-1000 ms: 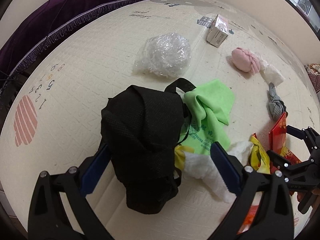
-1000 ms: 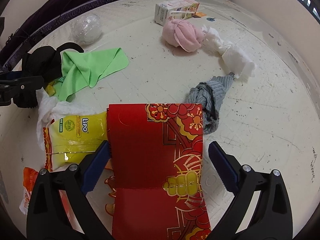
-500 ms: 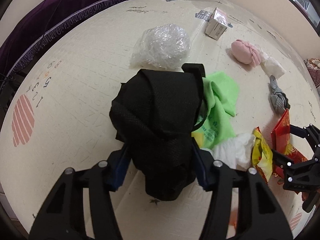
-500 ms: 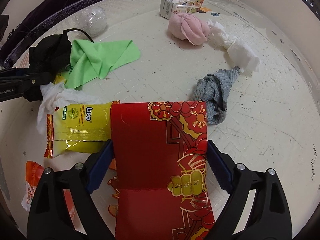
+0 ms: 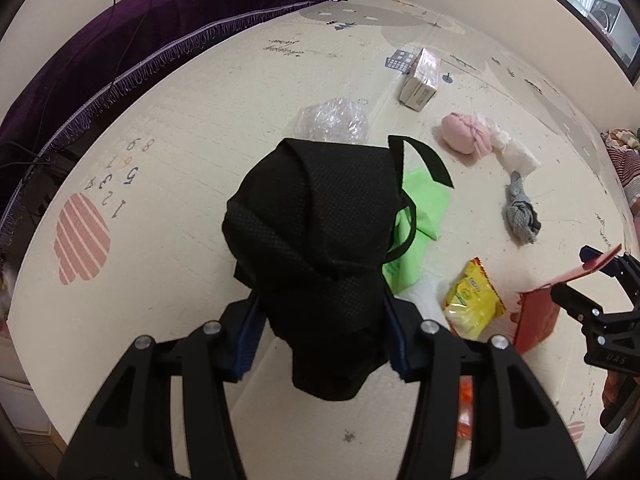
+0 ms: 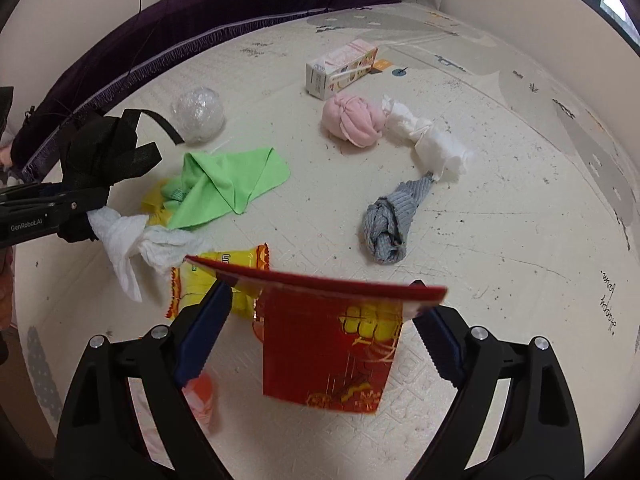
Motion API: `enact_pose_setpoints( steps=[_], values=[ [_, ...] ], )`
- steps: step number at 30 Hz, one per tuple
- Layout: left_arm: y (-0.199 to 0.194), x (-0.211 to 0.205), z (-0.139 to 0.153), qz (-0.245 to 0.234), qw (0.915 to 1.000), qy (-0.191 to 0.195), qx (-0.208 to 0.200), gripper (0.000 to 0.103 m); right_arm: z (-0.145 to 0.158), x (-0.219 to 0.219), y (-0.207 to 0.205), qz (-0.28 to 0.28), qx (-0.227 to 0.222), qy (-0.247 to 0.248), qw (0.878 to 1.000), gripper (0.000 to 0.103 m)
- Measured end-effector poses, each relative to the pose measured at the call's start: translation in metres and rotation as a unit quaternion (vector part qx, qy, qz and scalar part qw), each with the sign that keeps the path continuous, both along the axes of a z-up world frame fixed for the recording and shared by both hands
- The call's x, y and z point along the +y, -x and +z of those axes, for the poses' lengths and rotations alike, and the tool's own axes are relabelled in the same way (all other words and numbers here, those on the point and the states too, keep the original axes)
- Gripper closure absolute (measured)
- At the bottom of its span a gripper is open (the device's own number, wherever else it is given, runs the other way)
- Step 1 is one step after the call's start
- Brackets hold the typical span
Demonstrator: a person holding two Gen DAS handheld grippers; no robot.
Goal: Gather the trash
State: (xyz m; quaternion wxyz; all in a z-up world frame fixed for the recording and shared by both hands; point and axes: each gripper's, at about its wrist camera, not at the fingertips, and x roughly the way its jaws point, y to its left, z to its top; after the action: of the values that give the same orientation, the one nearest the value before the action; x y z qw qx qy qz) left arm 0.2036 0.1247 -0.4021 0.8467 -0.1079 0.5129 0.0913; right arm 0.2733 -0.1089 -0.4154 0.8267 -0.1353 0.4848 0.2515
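A black mesh bag [image 5: 316,224] hangs off the cream mat, pinched between the pads of my left gripper [image 5: 320,320], whose jaws are still closing on it; its strap sticks up at the right. The right wrist view shows the same bag [image 6: 108,152] at far left. My right gripper [image 6: 324,300] grips a red paper packet with gold print [image 6: 328,352] by its two side edges. The packet is lifted, and its lower half droops below the jaws. In the left wrist view the packet [image 5: 536,316] and right gripper [image 5: 576,276] sit at far right.
On the mat lie a yellow snack packet [image 6: 240,260], white tissue [image 6: 132,240], green cloth [image 6: 228,180], grey sock [image 6: 388,220], pink cloth ball [image 6: 354,124], twisted tissue [image 6: 428,144], carton [image 6: 340,68], clear plastic ball [image 6: 198,114] and orange wrapper [image 6: 200,396]. A purple blanket [image 6: 200,20] borders the far edge.
The left jaws closed on the black bag and raised it off the green cloth. The right jaws closed on the red packet and lifted it, so it now folds and hangs.
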Motion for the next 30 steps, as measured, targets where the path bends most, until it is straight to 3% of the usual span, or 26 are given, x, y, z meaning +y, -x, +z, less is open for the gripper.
enact_pose_setpoints(
  steps=[3, 4, 5, 6, 12, 17, 18, 20, 21, 30],
  values=[
    [0.013, -0.007, 0.033, -0.008, 1.0000, -0.001, -0.005, 0.051, 0.031, -0.005, 0.005, -0.013, -0.004, -0.016, 1.000, 0.019],
    [0.017, -0.010, 0.044, -0.012, 0.9999, -0.001, -0.007, 0.051, 0.042, -0.006, 0.009, -0.017, -0.006, -0.020, 1.000, 0.028],
    [0.021, -0.012, 0.056, -0.016, 0.9998, -0.002, -0.008, 0.051, 0.053, -0.008, 0.011, -0.020, -0.003, -0.023, 1.000, 0.063],
    [0.026, -0.015, 0.069, -0.020, 0.9997, -0.003, -0.011, 0.051, 0.062, -0.009, 0.011, -0.020, 0.014, -0.033, 0.999, 0.073],
    [0.048, -0.030, 0.134, -0.040, 0.9986, 0.002, -0.034, 0.051, 0.121, -0.023, 0.033, -0.035, 0.008, -0.052, 0.998, 0.074],
    [0.063, -0.040, 0.157, -0.062, 0.9970, 0.001, -0.047, 0.051, 0.135, -0.026, 0.052, -0.033, 0.009, -0.051, 0.998, 0.074],
    [0.065, -0.040, 0.157, -0.065, 0.9967, 0.001, -0.048, 0.051, 0.131, -0.027, 0.054, -0.037, 0.012, -0.049, 0.998, 0.072],
    [0.066, -0.039, 0.152, -0.067, 0.9966, 0.005, -0.048, 0.051, 0.118, -0.027, 0.057, -0.037, 0.019, -0.048, 0.998, 0.052],
    [0.068, -0.038, 0.148, -0.066, 0.9967, 0.007, -0.046, 0.051, 0.110, -0.026, 0.058, -0.037, 0.019, -0.044, 0.998, 0.049],
    [0.070, -0.032, 0.103, -0.057, 0.9975, 0.021, -0.035, 0.051, 0.035, 0.012, 0.075, 0.000, 0.047, -0.010, 0.999, 0.048]
  ],
)
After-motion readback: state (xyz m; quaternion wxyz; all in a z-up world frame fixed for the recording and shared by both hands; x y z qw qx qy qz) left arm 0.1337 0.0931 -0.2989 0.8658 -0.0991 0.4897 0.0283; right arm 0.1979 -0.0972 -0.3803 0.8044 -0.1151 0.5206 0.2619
